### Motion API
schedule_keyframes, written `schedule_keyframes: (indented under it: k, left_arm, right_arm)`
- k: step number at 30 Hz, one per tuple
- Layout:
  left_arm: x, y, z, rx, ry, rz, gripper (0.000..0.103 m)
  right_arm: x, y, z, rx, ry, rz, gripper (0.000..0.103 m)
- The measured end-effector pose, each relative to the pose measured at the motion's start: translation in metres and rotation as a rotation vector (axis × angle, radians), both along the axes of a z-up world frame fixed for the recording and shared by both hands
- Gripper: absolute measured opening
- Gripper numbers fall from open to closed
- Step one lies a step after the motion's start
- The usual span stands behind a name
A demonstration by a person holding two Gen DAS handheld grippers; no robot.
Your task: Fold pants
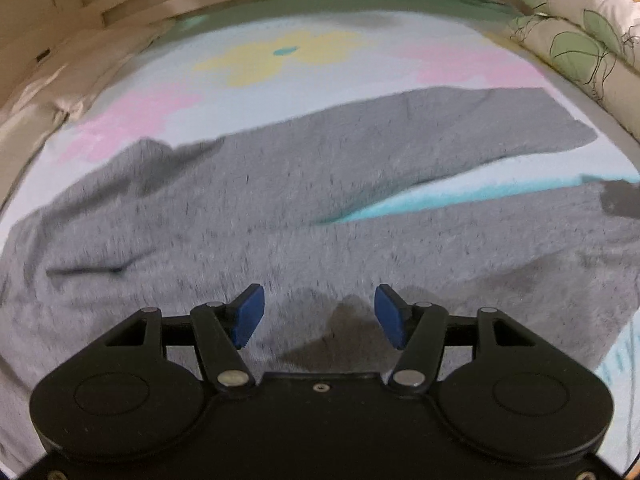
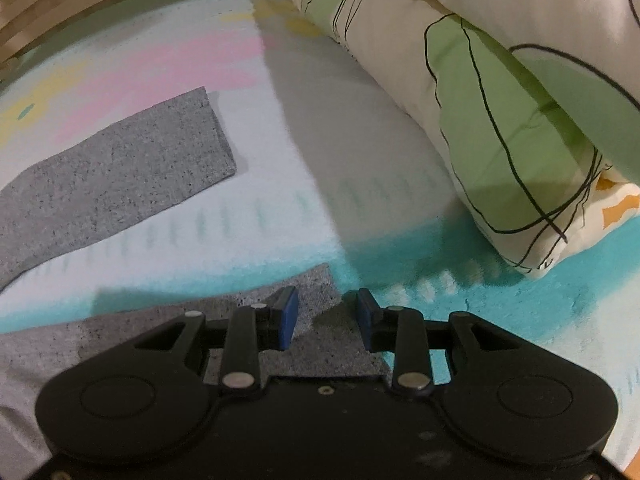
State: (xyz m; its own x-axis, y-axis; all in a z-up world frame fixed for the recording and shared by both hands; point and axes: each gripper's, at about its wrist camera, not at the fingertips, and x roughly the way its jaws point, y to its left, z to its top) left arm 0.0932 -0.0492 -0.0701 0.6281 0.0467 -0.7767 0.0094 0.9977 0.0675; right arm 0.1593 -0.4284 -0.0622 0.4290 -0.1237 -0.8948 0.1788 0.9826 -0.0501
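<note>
While both claws hang over the grey pants (image 1: 280, 208), neither grips: left gripper (image 1: 319, 316) gapes above the waist end, right gripper (image 2: 327, 318) stands open, nearer leg's hem corner (image 2: 316, 284) directly beneath. Legs run away leftward from it on the bedsheet (image 2: 280, 184); right hand seems better placed.

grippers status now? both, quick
Left gripper: open, empty, over the grey pants.
Right gripper: open, holding nothing, jaws over the near pant-leg end.
</note>
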Motion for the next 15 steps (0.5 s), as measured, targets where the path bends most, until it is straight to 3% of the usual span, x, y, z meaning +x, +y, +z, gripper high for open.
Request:
schedule_keyframes:
  k: [3,4,12,15]
  left_arm:
    - [-0.001,-0.004,-0.007,0.015,0.034,-0.011,0.064]
    - [-0.001,-0.006,-0.007,0.019,0.036,-0.011,0.064]
    - [-0.001,-0.012,-0.002,0.009,-0.013,-0.031,0.064]
    - [0.002,-0.011,-0.003,0.004,-0.02,-0.017,0.064]
  right_arm:
    - [-0.001,0.001,0.003,0.028,0.005,0.048,0.007]
    - [-0.002,0.003,0.006,0.017,0.003,0.058,0.004]
    - [0.0,0.018,0.04,-0.073,-0.146,0.098,0.003]
    - [0.018,0.027,0.034,-0.108,-0.136,0.119,0.003]
